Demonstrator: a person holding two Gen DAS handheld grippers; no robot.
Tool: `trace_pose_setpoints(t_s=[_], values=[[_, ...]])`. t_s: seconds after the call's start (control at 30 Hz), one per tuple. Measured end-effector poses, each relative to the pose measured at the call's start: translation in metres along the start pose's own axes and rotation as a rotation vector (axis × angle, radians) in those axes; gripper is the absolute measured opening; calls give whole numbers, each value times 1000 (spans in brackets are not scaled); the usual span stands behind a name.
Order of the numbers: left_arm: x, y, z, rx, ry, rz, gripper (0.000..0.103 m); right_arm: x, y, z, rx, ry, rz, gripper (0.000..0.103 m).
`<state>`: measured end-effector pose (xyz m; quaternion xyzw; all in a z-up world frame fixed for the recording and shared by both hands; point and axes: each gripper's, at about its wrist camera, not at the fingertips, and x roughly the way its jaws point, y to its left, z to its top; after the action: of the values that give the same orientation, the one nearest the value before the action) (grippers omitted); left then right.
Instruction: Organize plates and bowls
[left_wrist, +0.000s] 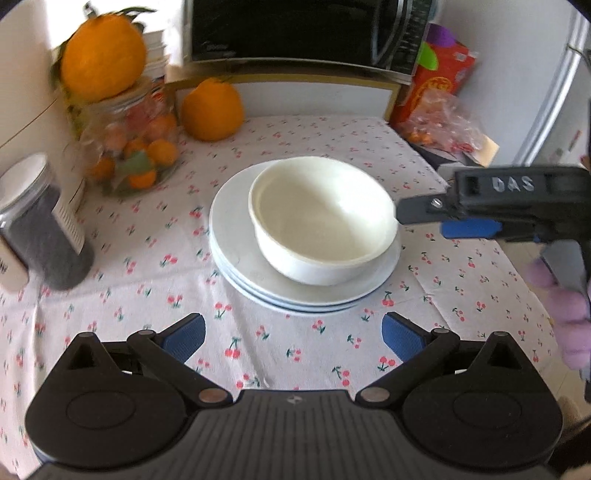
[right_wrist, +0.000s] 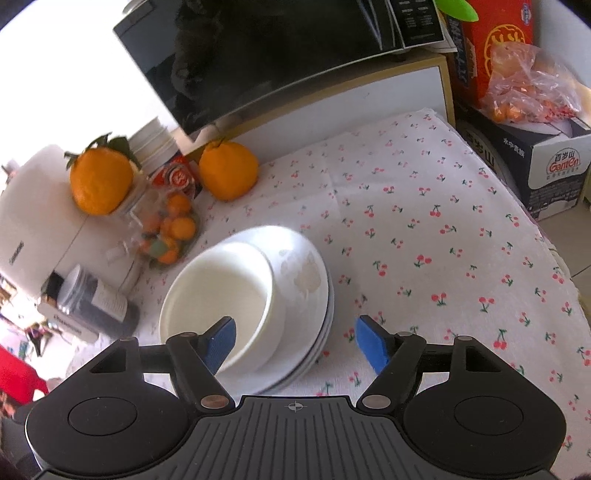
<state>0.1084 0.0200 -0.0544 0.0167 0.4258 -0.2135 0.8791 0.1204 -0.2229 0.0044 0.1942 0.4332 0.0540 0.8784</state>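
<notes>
Right hand-held gripper (right_wrist: 295, 341) open, empty.

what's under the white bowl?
A stack of white plates, at least two by their rims, on the cherry-print tablecloth. The bowl hides the plates' centres.

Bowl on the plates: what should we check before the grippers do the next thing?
1. Bowl sits inside the plate stack: ok.
2. Bowl centred on the stack: not ok, it sits toward one side.
3. Left gripper open, holding nothing: ok.
4. Right gripper open, pads off the bowl: ok.
5. Fruit jar apart from the plates: ok.
6. Plates uncracked: cannot tell.
</notes>
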Motion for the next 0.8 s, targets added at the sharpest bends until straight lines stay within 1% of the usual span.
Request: trace_pose_setpoints(t_s=[0.17, 0.27, 0.47, 0.5, 0.57, 0.7, 0.8], values=[[-2, 3, -6, -75, 35, 73, 101, -7, 9, -10, -62, 33, -45, 73], [-5, 1, -10, -98, 46, 120, 101, -10, 14, -18, -97, 62, -74, 73], [-12, -7, -19, -119, 57, 233, 102, -16, 25, -34, -142, 104, -88, 73], [-13, -9, -20, -119, 57, 244, 102, -17, 26, -36, -145, 112, -92, 74], [-16, -10, -20, -129, 54, 262, 102, -18, 28, -40, -148, 119, -103, 80], [-23, -12, -20, -159, 46, 280, 102, -22, 28, -45, -150, 117, -136, 83], [-23, -14, -20, -171, 56, 292, 103, -21, 24, -46, -130, 123, -163, 85]])
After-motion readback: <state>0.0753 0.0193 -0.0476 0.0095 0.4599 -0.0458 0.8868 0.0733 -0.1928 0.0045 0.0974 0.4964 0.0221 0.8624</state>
